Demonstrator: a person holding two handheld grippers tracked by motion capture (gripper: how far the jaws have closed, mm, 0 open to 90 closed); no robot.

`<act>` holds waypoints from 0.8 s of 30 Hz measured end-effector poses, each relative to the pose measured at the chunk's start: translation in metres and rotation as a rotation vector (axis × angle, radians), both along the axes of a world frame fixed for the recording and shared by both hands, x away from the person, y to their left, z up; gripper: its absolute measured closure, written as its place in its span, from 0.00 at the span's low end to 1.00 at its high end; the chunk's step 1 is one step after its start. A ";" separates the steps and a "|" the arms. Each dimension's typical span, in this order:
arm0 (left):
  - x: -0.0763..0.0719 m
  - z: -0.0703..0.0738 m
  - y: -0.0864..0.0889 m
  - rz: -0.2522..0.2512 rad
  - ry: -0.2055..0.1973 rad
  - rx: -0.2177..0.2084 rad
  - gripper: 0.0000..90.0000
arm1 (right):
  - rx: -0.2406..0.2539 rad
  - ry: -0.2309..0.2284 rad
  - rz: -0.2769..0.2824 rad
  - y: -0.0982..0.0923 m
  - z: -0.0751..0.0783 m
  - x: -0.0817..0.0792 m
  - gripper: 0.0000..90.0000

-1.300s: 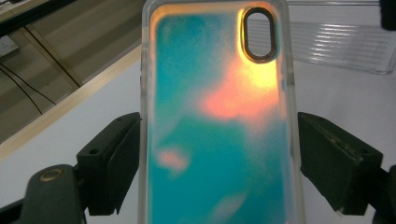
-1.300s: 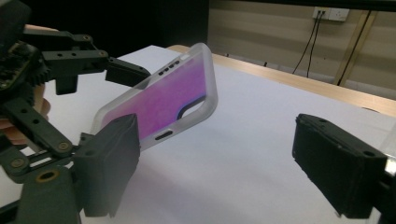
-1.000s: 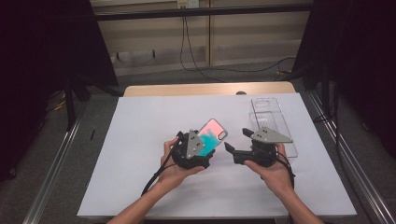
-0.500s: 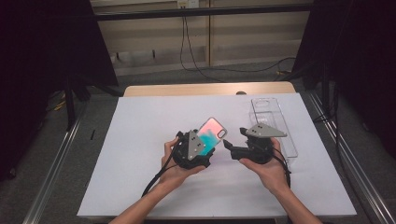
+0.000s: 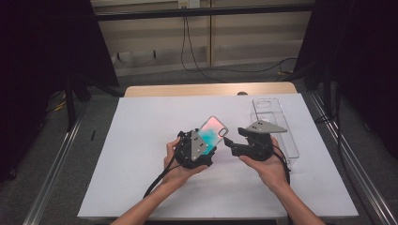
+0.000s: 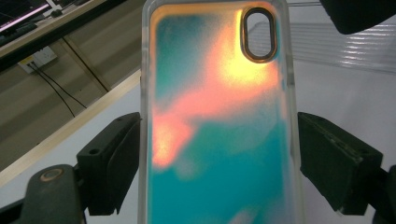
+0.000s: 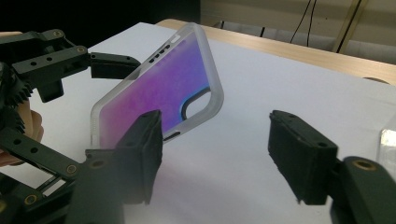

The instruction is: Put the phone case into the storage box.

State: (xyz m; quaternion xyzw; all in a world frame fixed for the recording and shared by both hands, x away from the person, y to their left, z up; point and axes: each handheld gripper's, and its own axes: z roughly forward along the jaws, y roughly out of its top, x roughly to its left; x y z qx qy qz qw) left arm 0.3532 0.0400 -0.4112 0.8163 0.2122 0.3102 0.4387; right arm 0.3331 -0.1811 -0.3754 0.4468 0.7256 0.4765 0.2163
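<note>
Now the left gripper [image 5: 206,149] fingers clamp the phone case [image 5: 212,131], while the right gripper [image 5: 230,142], at its three o'clock with fingers parted and just closing on nothing, must next pinch its free edge.

A white sheet [image 5: 141,154] covers the wooden bench [image 5: 187,90], bare along its far edge. Beyond lies grey floor [image 5: 155,77] with black cables [image 5: 197,56] before a pale panelled wall [image 5: 244,33]. Dark curtains [image 5: 42,56] hang either side.

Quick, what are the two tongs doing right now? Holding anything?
Left tongs: shut on the colourful phone case, one jaw on each long edge.
Right tongs: open, holding nothing; jaws have just been closing, next to the case.
</note>
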 end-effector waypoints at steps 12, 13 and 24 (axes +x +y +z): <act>0.003 0.001 -0.006 0.005 -0.009 -0.003 0.19 | 0.020 0.084 -0.020 -0.001 0.003 0.006 0.50; 0.003 0.001 -0.007 0.004 -0.010 -0.006 0.19 | 0.019 0.098 -0.017 -0.001 0.002 0.008 0.50; 0.003 -0.002 -0.009 0.002 -0.020 0.004 0.19 | 0.056 0.151 -0.019 -0.001 0.004 0.011 0.65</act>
